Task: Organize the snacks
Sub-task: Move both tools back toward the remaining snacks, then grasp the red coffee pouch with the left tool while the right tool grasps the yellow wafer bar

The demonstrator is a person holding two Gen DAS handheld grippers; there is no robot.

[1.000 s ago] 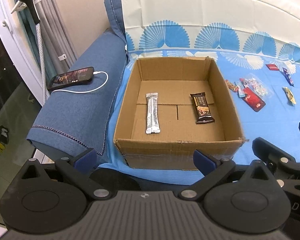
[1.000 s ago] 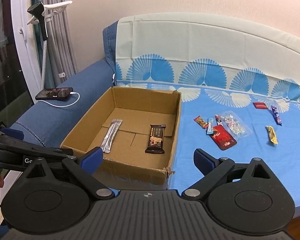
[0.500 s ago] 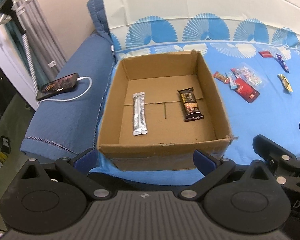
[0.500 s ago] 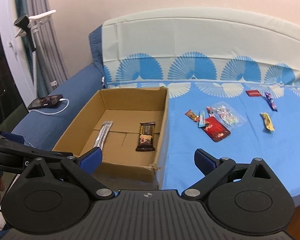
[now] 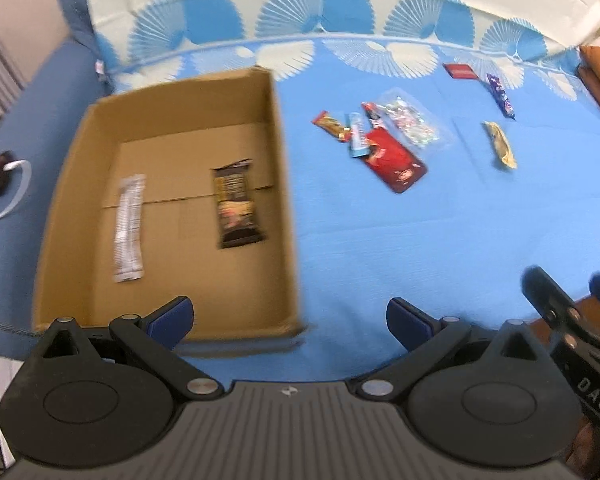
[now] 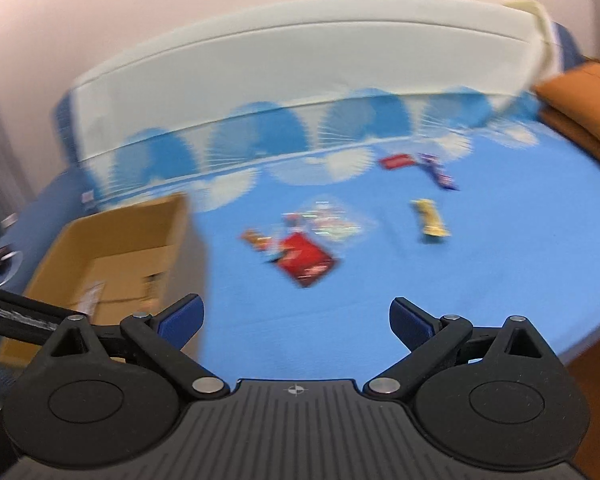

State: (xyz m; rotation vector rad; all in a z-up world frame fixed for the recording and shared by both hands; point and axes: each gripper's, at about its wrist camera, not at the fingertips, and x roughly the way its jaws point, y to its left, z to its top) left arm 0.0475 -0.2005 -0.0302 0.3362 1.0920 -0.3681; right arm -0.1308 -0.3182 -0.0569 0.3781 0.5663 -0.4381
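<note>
The cardboard box point(image 5: 171, 200) sits at the left edge of the blue bed sheet point(image 5: 380, 240), holding a silver packet point(image 5: 129, 228) and a brown bar point(image 5: 235, 204) that lie apart on its floor. To its right stretches open sheet. Beyond it lie the loose snacks: a red pouch point(image 5: 396, 160), a clear candy bag point(image 5: 412, 124), a yellow wrapper point(image 5: 500, 144) and a purple wrapper point(image 5: 500, 94). An orange cushion point(image 6: 580, 108) borders the far right. The left gripper point(image 5: 289, 318) and right gripper point(image 6: 295, 316) both have their jaws released, holding nothing above the near edge.
</note>
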